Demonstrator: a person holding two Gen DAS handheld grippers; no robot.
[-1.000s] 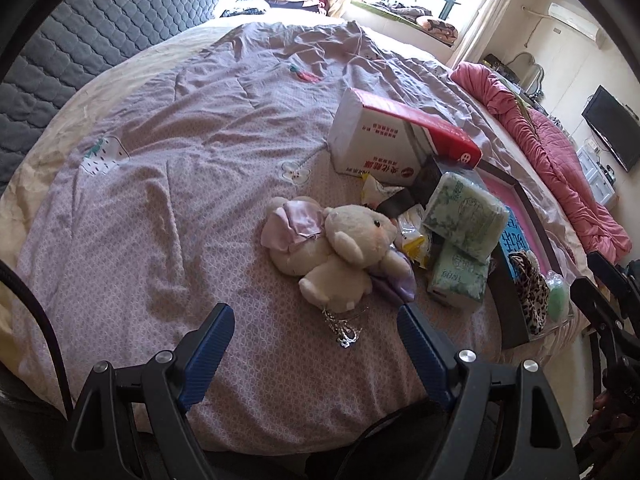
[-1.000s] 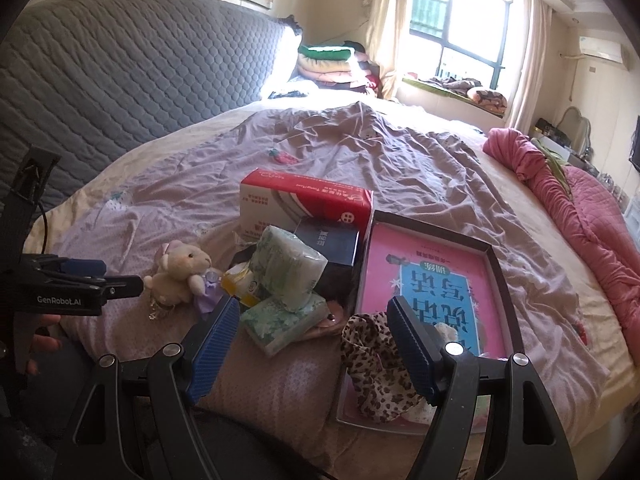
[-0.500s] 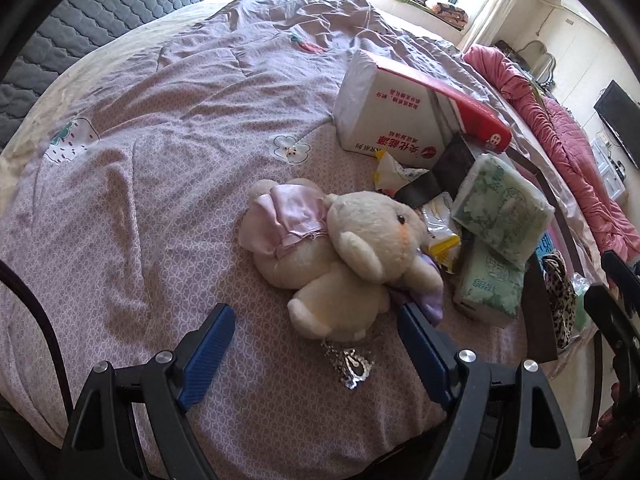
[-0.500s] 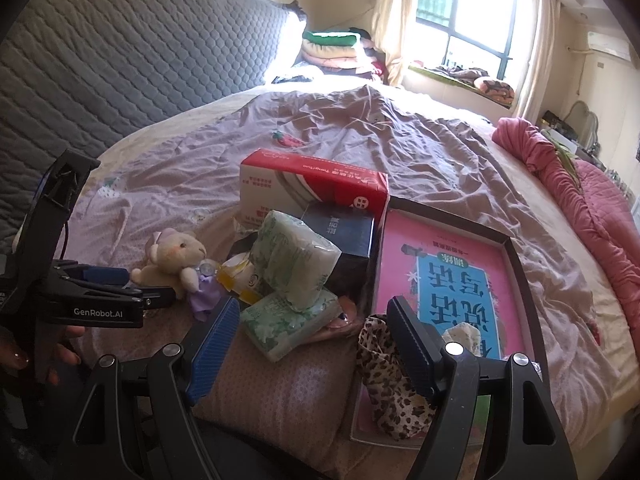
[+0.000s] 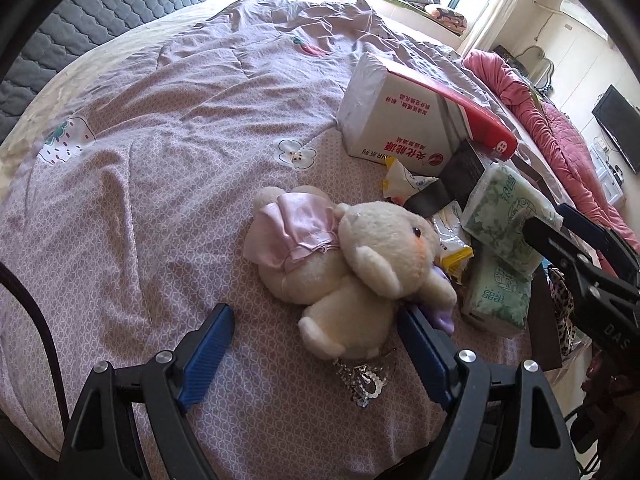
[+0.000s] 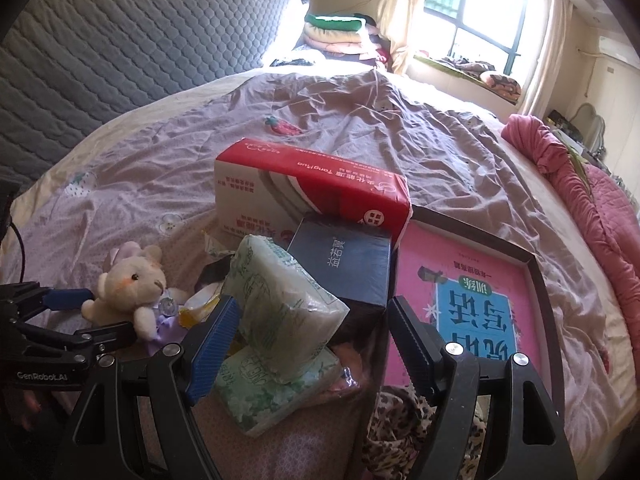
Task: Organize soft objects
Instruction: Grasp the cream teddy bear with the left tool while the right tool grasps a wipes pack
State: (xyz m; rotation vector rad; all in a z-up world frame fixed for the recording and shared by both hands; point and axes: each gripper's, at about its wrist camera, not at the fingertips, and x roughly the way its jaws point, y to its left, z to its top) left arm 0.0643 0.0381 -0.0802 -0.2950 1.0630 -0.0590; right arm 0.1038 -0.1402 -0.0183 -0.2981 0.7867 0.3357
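now closer, left gripper [image 5: 314, 340] fingers spread around plush bear [image 5: 352, 264], right gripper [image 6: 310, 326] spread over tissue packs [image 6: 280, 312]

Cream plush bear [image 5: 352, 268], pink satin dress; green-patterned tissue packs [image 6: 280, 312]; red-white box [image 6: 312, 196]; blue-padded tongs [image 5: 312, 344].

The leopard-print cloth [image 6: 400, 424] is lying partly hidden behind the right gripper [image 6: 310, 340]; the lower tissue pack [image 6: 276, 396] is sitting half covered.
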